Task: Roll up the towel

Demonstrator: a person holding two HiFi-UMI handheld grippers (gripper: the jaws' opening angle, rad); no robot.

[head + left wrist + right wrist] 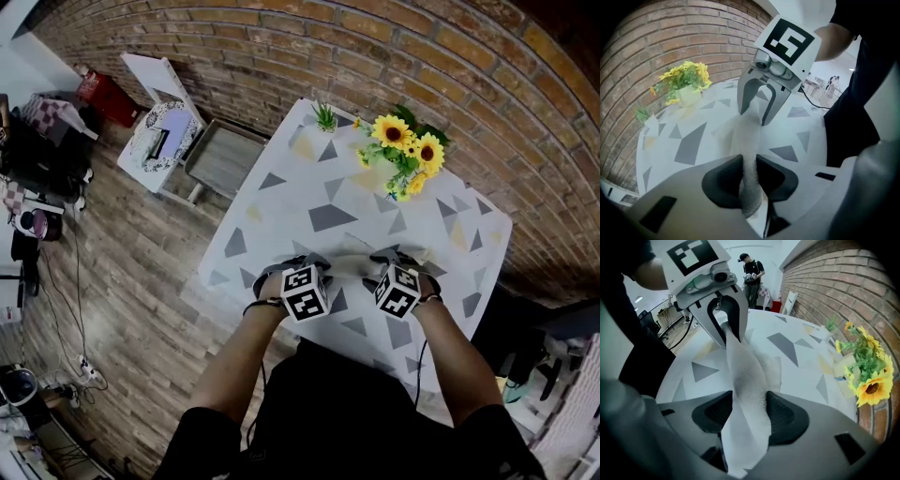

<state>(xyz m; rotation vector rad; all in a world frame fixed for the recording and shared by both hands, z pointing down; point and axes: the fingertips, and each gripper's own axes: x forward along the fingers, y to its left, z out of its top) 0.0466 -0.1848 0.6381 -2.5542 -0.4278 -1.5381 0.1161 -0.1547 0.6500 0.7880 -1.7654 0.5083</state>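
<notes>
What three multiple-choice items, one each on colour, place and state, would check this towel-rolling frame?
1. The towel is: A red; B white; C dark blue.
2. The sunflowers stand: A on the far part of the table; B on the towel; C on a shelf.
3. The left gripper is: A open and empty; B out of view; C shut on the towel.
Answers: 1 B, the cloth is pale in both gripper views; 2 A, the head view shows them at the tabletop's far end; 3 C, its pads pinch the towel narrowly.
</notes>
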